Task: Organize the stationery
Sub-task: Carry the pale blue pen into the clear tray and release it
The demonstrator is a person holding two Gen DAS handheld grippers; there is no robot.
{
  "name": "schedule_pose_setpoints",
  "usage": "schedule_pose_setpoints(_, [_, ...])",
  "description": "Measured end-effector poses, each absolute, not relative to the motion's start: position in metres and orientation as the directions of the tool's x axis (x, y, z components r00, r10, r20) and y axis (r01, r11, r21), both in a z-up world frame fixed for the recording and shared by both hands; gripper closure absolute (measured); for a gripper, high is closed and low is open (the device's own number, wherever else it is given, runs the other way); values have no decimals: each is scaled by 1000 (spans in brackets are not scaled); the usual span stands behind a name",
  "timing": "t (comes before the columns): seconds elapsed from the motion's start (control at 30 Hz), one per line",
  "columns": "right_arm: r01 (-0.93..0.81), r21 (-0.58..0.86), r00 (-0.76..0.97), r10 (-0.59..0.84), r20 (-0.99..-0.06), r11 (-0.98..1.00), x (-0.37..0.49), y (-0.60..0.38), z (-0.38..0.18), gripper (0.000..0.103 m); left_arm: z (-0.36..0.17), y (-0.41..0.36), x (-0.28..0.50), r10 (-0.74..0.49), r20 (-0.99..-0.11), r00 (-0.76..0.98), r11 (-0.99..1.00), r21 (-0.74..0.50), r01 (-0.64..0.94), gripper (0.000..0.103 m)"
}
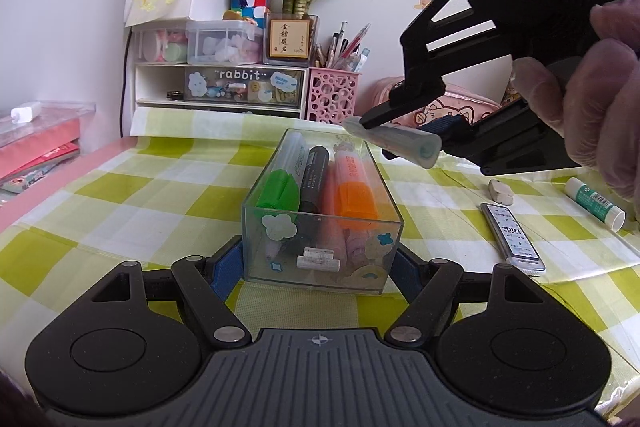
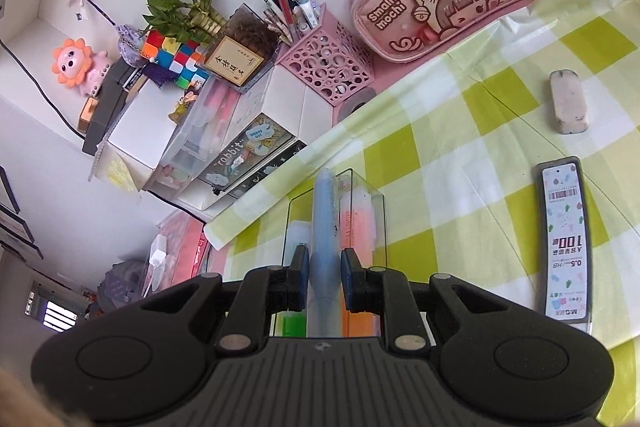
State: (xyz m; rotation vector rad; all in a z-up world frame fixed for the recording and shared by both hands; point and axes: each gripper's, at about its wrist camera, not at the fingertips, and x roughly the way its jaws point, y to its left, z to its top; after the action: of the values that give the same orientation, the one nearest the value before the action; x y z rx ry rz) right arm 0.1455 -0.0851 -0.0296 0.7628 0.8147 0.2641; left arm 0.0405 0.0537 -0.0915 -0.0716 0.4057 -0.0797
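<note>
Right gripper pinches pale blue pen above clear box, at 1 o'clock in left view. Left gripper, spread, braces box's near end. Align pen lengthwise, lower into gap beside orange highlighter, then release.

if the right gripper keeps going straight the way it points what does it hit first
Most likely the clear plastic box directly ahead: the pale blue marker held in the right gripper points into it, toward the orange highlighter inside. Depth is hard to judge, so it may pass above the rim.
</note>
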Motion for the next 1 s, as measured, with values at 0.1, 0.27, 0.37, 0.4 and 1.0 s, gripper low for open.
schedule_pose_setpoints(0.1, [74,687,674,471,-569,723,149,-79,-32,83,-91,54,40,-91,-391,916,994,-85,63,29])
schedule_pose_setpoints(0.27, [78,676,682,455,-573,733,151,-78,-34,83,-92,53,41,-91,-391,916,994,-85,63,29])
schedule_pose_setpoints(0.37, [80,681,682,458,-570,728,152,-79,-34,83,-92,53,41,-91,-391,916,994,-85,62,29])
schedule_pose_setpoints(0.4, [80,681,682,458,-570,728,151,-79,-34,82,-92,53,41,-91,-391,916,994,-85,62,29])
schedule_pose_setpoints(1.0, [74,692,676,474,-564,718,148,-83,-35,75,-92,53,41,-91,-392,916,994,-85,62,29])
